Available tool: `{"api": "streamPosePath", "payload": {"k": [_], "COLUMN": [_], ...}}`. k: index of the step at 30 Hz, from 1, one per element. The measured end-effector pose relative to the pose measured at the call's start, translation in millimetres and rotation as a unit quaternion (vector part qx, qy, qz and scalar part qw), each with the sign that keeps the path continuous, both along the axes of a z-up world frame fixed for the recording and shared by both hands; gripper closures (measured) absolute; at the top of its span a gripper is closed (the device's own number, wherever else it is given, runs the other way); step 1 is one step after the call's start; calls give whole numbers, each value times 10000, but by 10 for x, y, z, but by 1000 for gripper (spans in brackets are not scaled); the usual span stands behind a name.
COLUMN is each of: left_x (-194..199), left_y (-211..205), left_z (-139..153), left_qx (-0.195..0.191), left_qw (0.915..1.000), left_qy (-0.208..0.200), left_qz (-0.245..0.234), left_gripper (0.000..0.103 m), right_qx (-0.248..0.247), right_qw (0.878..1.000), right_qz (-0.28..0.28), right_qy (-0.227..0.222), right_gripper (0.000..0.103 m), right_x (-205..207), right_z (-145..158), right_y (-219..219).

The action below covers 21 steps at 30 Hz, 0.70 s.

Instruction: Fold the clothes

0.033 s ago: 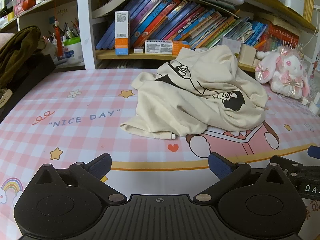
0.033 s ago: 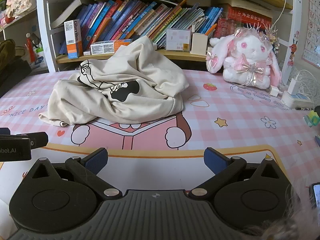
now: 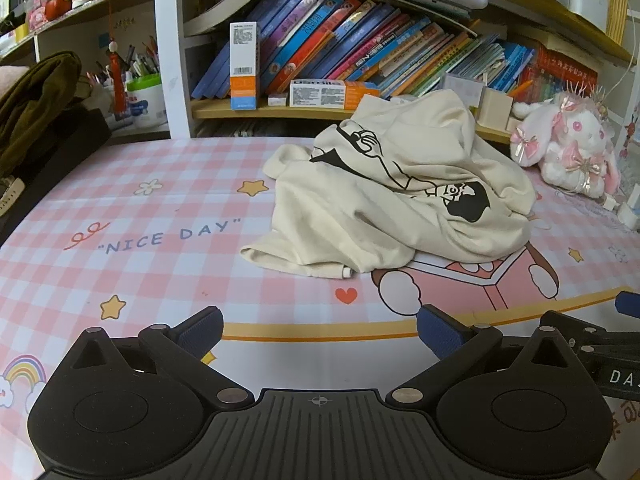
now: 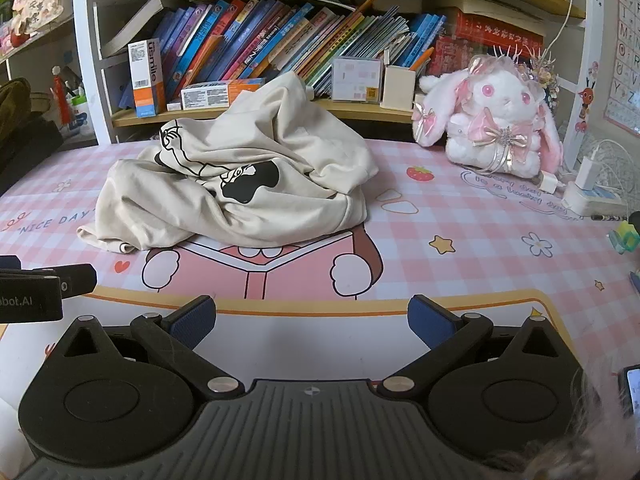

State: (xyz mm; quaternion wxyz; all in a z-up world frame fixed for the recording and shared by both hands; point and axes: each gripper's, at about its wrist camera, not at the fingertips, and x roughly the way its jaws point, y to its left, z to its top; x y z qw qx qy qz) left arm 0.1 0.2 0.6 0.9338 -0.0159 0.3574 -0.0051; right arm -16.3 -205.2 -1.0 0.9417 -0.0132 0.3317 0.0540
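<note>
Crumpled cream shirt (unfolded), pink mat

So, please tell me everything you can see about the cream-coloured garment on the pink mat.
The cream garment looks like soft, thick cotton, with a black line-drawn print across the crumpled front. It lies unfolded in a loose heap, its top bunched up toward the bookshelf. A hemmed edge trails toward the camera on the left. It rests on the pink checked mat, partly covering the mat's cartoon book picture. Nothing else touches it; both hand-held grippers stay short of it.
</note>
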Motion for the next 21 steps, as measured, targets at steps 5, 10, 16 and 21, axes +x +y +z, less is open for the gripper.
{"api": "streamPosePath", "payload": {"k": [5,10,16,21], "left_x": [-9,-11,9,7], "left_y": [-2,-17,-11,-6], "left_z": [7,5,2,-2], "left_qx": [9,10,-5,-31], "left_qw": [10000,10000,10000,10000], "left_qy": [9,20,42,61], "left_qz": [23,30,16,6], "left_gripper": [0,0,0,0], "right_qx": [2,-3,-4,-4], "right_qw": [10000,10000,10000,10000], "right_qz": [2,-2,-5,-5], "right_qy": [7,14,19,22], "right_gripper": [0,0,0,0], "right_x": [3,8,7,3], "right_z": [1,-3,-6,-3], "right_y": [-3,0,0,-2]}}
